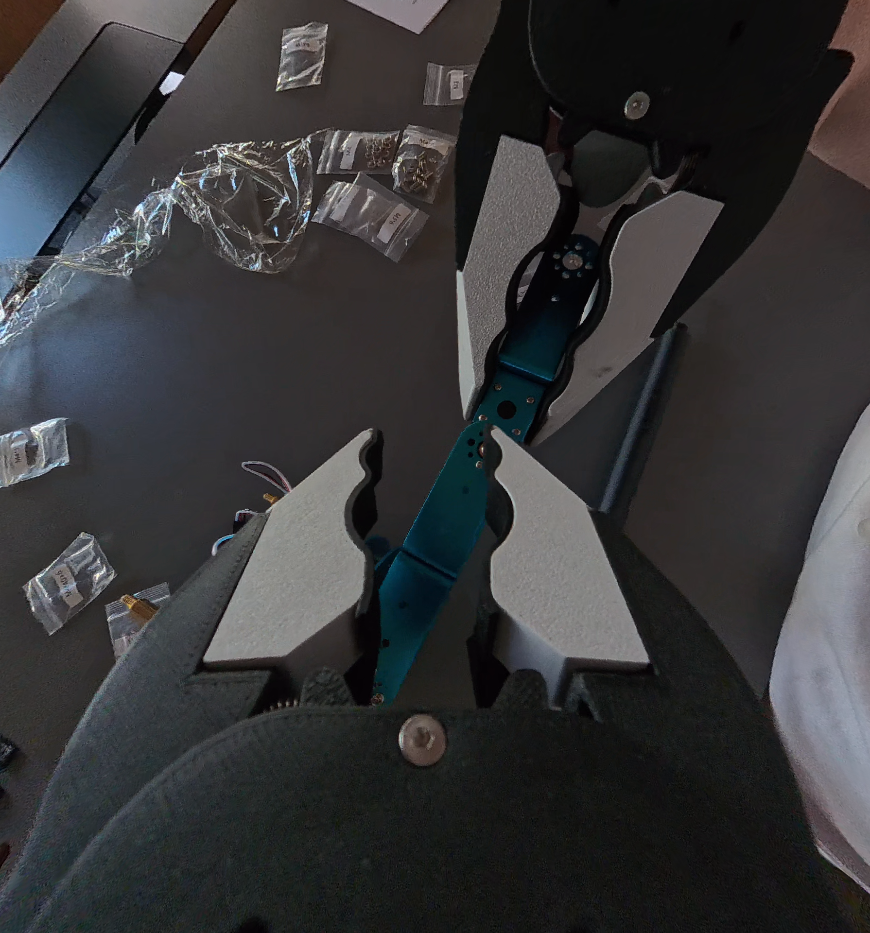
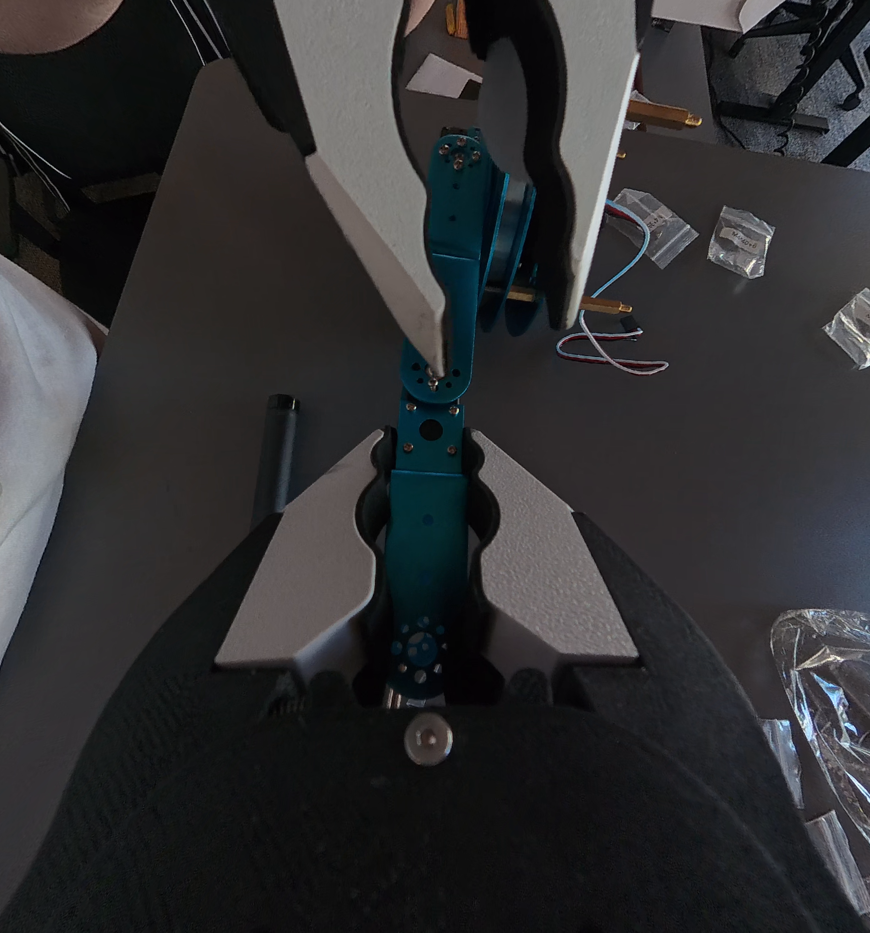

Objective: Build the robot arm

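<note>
Dim overall in both views, dark grey table underexposed, contrast low. Daylight from one side: bright patch at upper right corner of left wrist view, white cloth near overexposure. Glare on crumpled clear film and on small plastic bags; similar sparkle on film at lower right of right wrist view. Soft shadow under film, no hard edges. Strong wide-angle distortion: straight table edges bowed, corners stretched. Near gripper bodies dark, texture barely legible. Motion blur on far white fingers in right wrist view; blue metal linkage sharp at centre.
</note>
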{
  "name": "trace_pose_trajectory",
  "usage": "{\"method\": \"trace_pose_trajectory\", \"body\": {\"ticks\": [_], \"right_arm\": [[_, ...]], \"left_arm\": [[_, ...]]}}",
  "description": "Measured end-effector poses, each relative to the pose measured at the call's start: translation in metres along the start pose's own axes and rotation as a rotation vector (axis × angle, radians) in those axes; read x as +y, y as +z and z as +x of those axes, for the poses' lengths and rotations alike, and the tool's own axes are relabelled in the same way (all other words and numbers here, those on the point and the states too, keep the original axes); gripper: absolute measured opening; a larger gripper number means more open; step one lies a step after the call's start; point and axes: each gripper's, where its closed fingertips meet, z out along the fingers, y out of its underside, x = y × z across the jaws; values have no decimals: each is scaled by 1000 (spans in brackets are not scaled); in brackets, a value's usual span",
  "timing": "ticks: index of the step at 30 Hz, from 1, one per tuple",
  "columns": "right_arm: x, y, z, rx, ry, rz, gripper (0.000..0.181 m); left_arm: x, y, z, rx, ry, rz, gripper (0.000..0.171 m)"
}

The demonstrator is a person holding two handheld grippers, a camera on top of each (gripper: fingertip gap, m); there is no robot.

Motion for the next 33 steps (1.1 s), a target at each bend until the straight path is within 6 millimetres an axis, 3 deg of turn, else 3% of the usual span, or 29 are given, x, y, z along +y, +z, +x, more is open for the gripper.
{"method": "trace_pose_trajectory", "body": {"ticks": [19, 27, 33], "right_arm": [[-2, -1, -1, 10, 9, -3, 27], [-3, -1, -1, 14, 11, -5, 27], [-3, -1, -3, 33, 4, -5, 27]], "left_arm": [[0, 2, 1, 24, -2, -1, 40], [4, -18, -16, -41, -32, 32, 38], [12, -42, -18, -31, -82, 107, 38]]}}
